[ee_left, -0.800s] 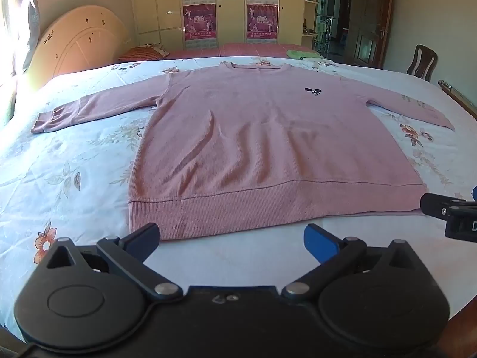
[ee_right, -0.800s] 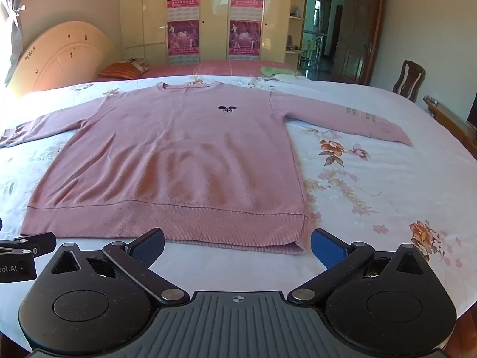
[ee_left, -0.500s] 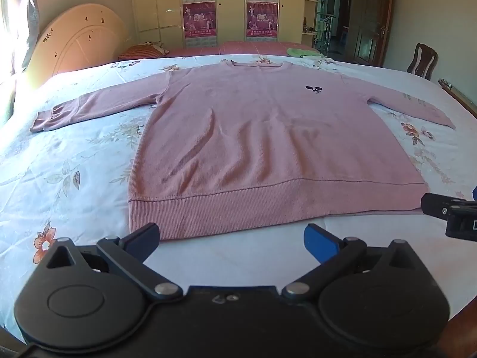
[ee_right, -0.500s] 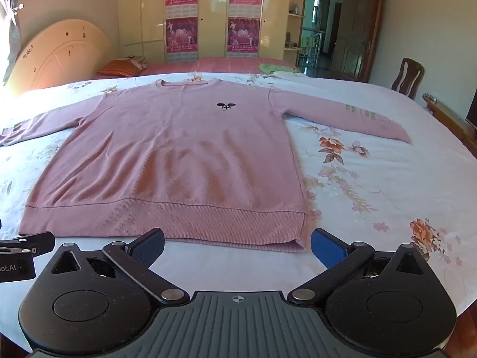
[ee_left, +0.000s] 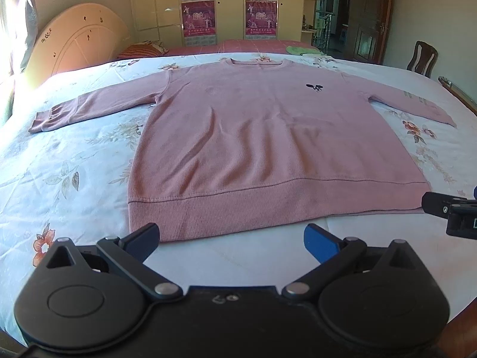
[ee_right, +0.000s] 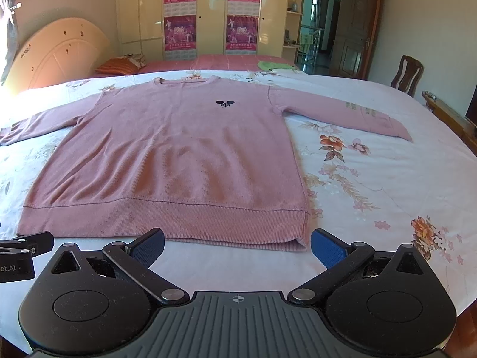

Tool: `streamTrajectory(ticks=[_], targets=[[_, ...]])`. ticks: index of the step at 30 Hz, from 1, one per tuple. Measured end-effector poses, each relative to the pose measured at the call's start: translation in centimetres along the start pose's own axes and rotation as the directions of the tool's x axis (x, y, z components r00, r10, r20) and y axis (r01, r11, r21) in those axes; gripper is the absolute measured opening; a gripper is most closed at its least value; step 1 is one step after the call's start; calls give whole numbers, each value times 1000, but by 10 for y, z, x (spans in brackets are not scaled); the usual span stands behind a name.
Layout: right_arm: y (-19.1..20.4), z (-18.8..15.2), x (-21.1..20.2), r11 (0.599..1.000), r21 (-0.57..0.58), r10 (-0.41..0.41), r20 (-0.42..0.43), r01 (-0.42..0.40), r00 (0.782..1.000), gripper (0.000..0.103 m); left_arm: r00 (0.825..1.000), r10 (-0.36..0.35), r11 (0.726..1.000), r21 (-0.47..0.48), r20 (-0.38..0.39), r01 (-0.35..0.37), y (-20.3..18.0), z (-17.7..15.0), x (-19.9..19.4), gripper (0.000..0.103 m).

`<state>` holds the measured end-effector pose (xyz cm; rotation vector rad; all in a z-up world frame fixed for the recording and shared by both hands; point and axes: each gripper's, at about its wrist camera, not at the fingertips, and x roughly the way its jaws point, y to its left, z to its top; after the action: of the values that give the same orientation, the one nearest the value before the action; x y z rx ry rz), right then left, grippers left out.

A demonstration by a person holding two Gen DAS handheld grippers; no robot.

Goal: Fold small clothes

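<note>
Item: pink sweater [ee_left: 268, 137], long-sleeved, small dark motif on the chest.
Location: spread flat, front up, on the floral bedsheet [ee_left: 74, 155]; hem nearest the cameras, neckline at the far end.
Sleeves: both stretched out sideways; left sleeve [ee_left: 98, 104] and right sleeve [ee_right: 342, 110] lie flat on the sheet.
Condition: unfolded; faint ripples across the body, no fold made yet.
Left gripper [ee_left: 232, 235]: jaws spread wide, nothing between them; it hovers just short of the hem, towards the sweater's left half.
Right gripper [ee_right: 237, 243]: jaws equally wide and empty; it hovers just short of the hem near the right corner.
Change since a moment ago: practically none; the sweater lies as it did, both tools sit at the same edge, and the view has crept only slightly.
Meaning for the task: work appears to be at its very start; the tools look poised for a first grasp, probably at the hem or a sleeve.
Caution: knit is limp and will sag and drag if lifted by one point.
Surroundings: second bed with red cover [ee_right: 214, 59], wardrobe with posters [ee_right: 208, 12], wooden chair [ee_right: 408, 73].
</note>
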<state>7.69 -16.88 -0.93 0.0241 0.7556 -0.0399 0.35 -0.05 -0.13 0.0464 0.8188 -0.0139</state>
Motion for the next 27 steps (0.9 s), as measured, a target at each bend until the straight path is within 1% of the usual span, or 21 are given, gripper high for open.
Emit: streamTrajectory(ticks=[27], targets=[[2,1,2,1000,-5,3,-3,-3,1000,103,1000,10,1000,-4,-14,-10,2,-1,5,103]])
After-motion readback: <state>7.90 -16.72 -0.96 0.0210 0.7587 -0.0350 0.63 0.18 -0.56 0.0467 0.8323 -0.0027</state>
